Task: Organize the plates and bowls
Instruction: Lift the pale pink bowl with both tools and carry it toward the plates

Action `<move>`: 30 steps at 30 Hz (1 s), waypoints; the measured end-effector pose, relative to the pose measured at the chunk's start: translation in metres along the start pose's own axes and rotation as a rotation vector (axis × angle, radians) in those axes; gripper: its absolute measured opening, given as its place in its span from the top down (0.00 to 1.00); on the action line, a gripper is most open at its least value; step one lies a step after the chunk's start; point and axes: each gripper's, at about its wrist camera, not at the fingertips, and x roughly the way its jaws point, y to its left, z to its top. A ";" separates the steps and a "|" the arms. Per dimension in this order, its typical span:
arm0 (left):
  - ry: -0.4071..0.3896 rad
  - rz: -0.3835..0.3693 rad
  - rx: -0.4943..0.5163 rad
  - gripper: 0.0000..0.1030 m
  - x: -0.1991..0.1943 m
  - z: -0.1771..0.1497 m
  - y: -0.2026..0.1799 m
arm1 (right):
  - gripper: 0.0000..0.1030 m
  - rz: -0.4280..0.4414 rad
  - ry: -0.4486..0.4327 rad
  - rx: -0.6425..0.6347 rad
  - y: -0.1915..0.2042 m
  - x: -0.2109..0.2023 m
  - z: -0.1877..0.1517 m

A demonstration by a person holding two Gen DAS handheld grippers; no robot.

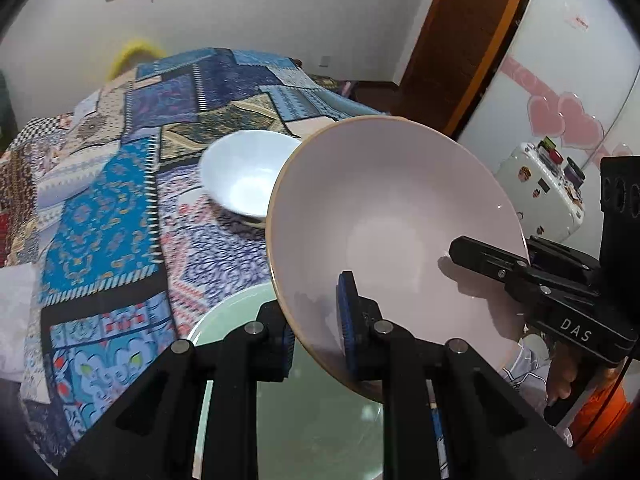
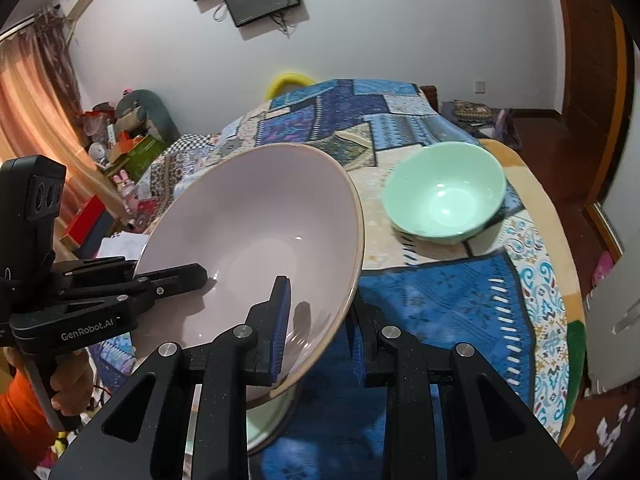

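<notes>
A wide pink bowl [image 1: 392,216] with a tan rim hangs tilted above the patchwork cloth. My left gripper [image 1: 318,336] is shut on its near rim, blue pads on both sides. My right gripper [image 2: 320,332] is shut on the opposite rim; in the left wrist view the right gripper [image 1: 472,250] reaches in from the right. A pale green plate [image 1: 232,320] lies on the cloth under the pink bowl [image 2: 256,224]. Beyond stands a white bowl [image 1: 244,176]. In the right wrist view a green bowl [image 2: 444,192] sits to the right.
A patchwork cloth [image 2: 460,292] covers the rounded surface, which drops off at its right edge. A white case with stickers [image 1: 536,188] and a wooden door frame [image 1: 460,40] stand to the right. Boxes and toys [image 2: 128,136] pile up at the left. A hand [image 2: 72,380] holds the left gripper.
</notes>
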 end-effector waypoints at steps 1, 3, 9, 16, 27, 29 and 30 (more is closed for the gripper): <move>-0.005 0.004 -0.005 0.81 -0.004 -0.002 0.003 | 0.77 0.005 0.000 -0.006 0.004 0.001 0.000; -0.020 0.014 -0.016 0.81 -0.015 -0.008 0.010 | 0.77 0.016 -0.001 -0.019 0.013 0.003 0.000; -0.051 0.042 -0.054 0.81 -0.041 -0.024 0.036 | 0.77 0.052 -0.006 -0.052 0.044 0.009 0.000; -0.079 0.056 -0.115 0.81 -0.068 -0.043 0.068 | 0.77 0.087 -0.008 -0.101 0.078 0.017 0.000; -0.104 0.125 -0.187 0.81 -0.102 -0.078 0.113 | 0.77 0.164 0.020 -0.154 0.126 0.040 -0.008; -0.105 0.138 -0.202 0.81 -0.107 -0.085 0.122 | 0.77 0.180 0.027 -0.159 0.134 0.045 -0.009; -0.105 0.142 -0.209 0.81 -0.109 -0.088 0.125 | 0.77 0.186 0.029 -0.160 0.137 0.046 -0.010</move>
